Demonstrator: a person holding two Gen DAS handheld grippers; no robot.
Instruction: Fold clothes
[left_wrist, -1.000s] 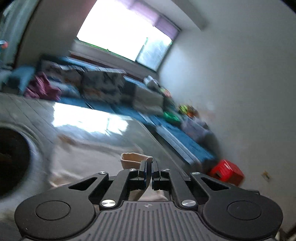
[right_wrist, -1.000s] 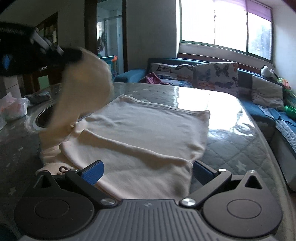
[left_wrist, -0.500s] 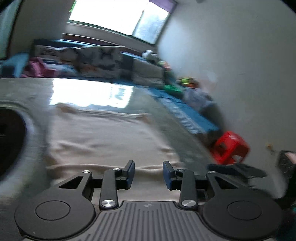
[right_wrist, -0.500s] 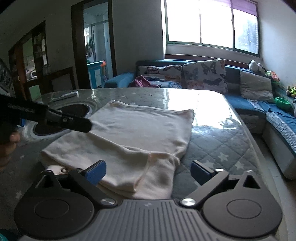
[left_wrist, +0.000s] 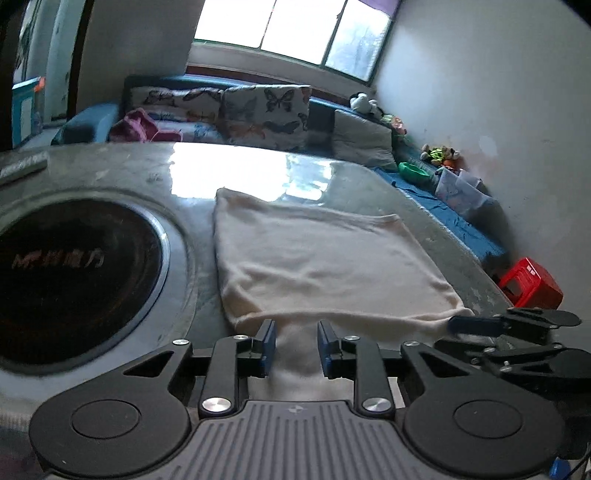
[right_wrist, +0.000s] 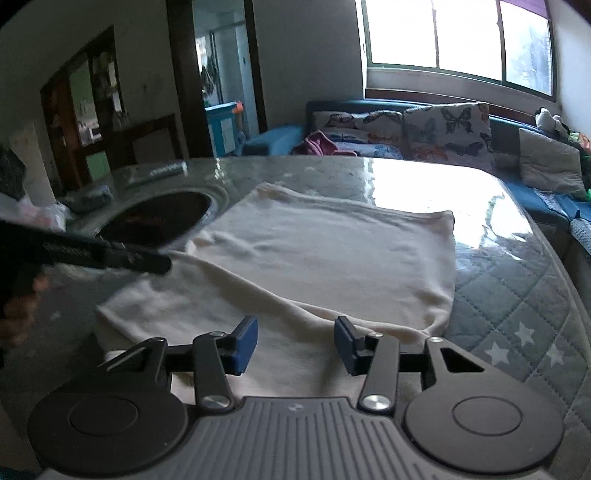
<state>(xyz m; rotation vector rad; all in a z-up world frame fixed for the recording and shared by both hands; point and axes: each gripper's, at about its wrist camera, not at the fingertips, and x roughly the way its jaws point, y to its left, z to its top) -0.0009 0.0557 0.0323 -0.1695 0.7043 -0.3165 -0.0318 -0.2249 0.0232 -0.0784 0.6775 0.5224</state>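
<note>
A cream garment (left_wrist: 325, 258) lies spread on the table, its near part folded over itself (right_wrist: 325, 251). My left gripper (left_wrist: 296, 347) hangs low over the garment's near edge. Its jaws are closing, cloth shows in the gap, and the pads (left_wrist: 269, 345) stand clear of it. In the right wrist view the left gripper (right_wrist: 110, 254) reaches in from the left over the cloth's left side. My right gripper (right_wrist: 295, 345) is over the near right part of the fold, jaws closing around cloth without pressing it. It also shows at the right edge (left_wrist: 509, 332).
A round dark hob (left_wrist: 66, 269) is sunk into the table (right_wrist: 517, 295) left of the garment. A remote (right_wrist: 159, 171), a dark bundle (right_wrist: 86, 197) and a plastic bag (right_wrist: 37, 214) lie far left. A sofa (left_wrist: 266, 114) runs behind, and a red stool (left_wrist: 530, 282) stands to the right.
The left gripper let go of the raised cream flap, which now lies flat, and sank to the garment's near edge. The right gripper's jaws went from wide apart to about half as wide.
</note>
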